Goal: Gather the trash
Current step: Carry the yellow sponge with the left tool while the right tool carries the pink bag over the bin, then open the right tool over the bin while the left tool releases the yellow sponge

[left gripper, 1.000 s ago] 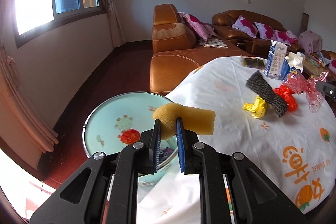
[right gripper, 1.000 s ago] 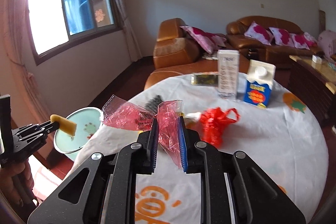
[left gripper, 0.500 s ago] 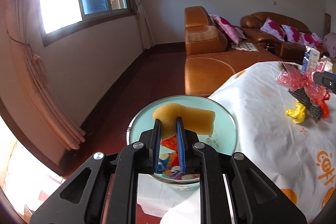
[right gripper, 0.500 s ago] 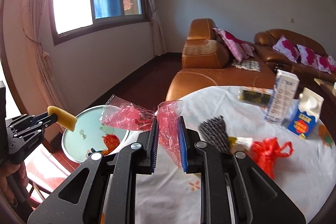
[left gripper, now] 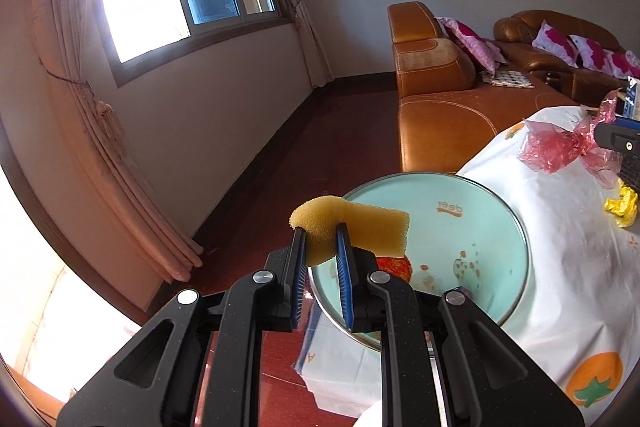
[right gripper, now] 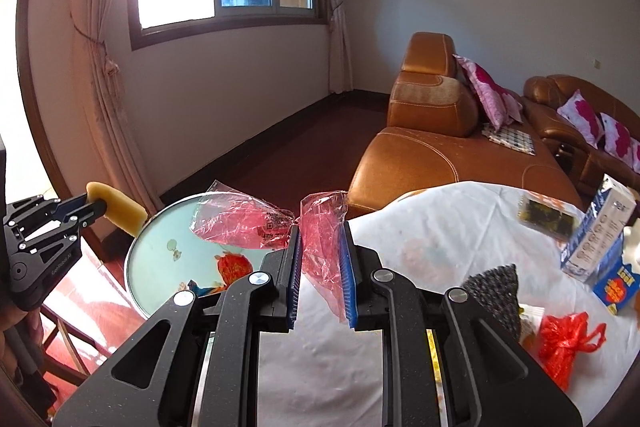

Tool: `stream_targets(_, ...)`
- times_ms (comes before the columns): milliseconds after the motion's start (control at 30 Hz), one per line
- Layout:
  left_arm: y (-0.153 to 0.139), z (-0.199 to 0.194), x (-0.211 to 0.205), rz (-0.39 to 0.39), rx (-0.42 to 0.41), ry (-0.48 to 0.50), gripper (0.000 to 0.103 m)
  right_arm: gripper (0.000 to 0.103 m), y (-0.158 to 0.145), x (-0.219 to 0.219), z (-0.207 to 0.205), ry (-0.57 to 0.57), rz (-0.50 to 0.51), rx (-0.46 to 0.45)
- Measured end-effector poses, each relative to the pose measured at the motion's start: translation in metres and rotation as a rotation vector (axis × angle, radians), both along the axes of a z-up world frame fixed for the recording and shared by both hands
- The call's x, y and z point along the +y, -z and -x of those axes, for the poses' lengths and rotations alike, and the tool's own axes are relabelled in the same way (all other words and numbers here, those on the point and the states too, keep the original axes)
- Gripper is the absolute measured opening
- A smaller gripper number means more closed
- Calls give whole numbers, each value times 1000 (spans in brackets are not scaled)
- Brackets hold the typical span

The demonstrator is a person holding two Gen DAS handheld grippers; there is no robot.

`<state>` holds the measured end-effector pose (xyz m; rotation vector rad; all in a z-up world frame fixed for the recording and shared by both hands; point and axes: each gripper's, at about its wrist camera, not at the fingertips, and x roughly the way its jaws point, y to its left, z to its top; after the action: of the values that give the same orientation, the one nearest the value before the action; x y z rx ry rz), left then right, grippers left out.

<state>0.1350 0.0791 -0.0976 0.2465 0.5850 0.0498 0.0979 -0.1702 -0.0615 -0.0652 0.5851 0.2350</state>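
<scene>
My left gripper (left gripper: 321,233) is shut on a yellow sponge (left gripper: 362,225) and holds it over the near rim of a light-blue basin (left gripper: 484,195) beside the table. The sponge also shows in the right wrist view (right gripper: 120,209). My right gripper (right gripper: 319,239) is shut on a pink plastic wrapper (right gripper: 256,221), held above the table edge next to the basin (right gripper: 160,259). The wrapper also shows in the left wrist view (left gripper: 556,147). The basin holds red and coloured scraps (right gripper: 234,267).
On the white tablecloth (right gripper: 420,227) lie a red plastic bag (right gripper: 564,343), a dark mesh scrap (right gripper: 496,291), a yellow wrapper (left gripper: 622,205), cartons (right gripper: 600,231) and a dark packet (right gripper: 546,215). A brown leather sofa (right gripper: 440,147) stands behind. A curtain (left gripper: 132,195) hangs left.
Both grippers have swung left toward the basin. The sponge now hangs over the basin's near rim, and the pink wrapper has come closer to the basin.
</scene>
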Motion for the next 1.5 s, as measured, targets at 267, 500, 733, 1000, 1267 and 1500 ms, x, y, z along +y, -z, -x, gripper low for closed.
stream_targets(267, 2, -3, 0, -39, -2, -13, 14, 18, 8, 14, -12, -33, 29, 9)
stream_targets(500, 3, -4, 1, -49, 1, -21, 14, 18, 10, 30, -18, -63, 54, 7)
stream_targets(733, 4, -4, 0, -73, -4, -32, 14, 18, 11, 39, -20, -82, 69, 6)
stream_targets(1000, 6, -5, -3, -85, -2, -34, 14, 18, 14, 44, -22, -100, 81, 12)
stream_targets(1267, 8, -6, -3, -86, 0, -28, 15, 18, 16, 48, -22, -109, 86, 21)
stream_targets(1500, 8, -4, -7, -56, -3, 10, 24, 23, 19, 53, -25, -131, 83, 44)
